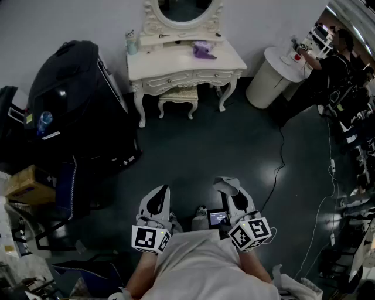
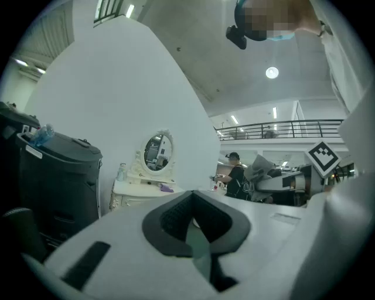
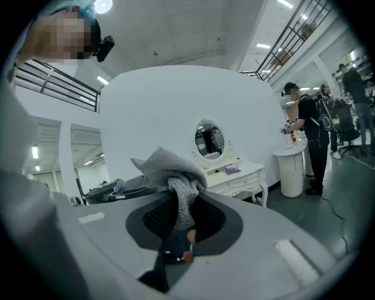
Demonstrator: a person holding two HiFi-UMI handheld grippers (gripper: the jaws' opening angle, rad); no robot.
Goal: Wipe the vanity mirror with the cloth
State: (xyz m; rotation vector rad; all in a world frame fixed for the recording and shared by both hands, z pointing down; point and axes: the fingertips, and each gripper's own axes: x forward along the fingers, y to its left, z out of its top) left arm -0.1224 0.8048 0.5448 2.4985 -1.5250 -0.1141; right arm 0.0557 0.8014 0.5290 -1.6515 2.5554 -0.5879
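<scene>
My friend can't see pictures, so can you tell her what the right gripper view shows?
The right gripper grips a grey knitted cloth. Far ahead stands a white vanity table with an oval mirror; a person stands at right.

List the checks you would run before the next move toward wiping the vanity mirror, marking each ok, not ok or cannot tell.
1. Cloth held: ok, pinched in the right gripper.
2. Left gripper free: ok, jaws together, nothing between them.
3. Mirror within reach: not ok, the vanity stands well across the floor.
4. Walkway: ok, nothing lies straight ahead; a cable runs off to the right.
5. Vanity top: not ok, a purple item and a bottle sit below the mirror.
6. Where the glass is dirty: cannot tell.
</scene>
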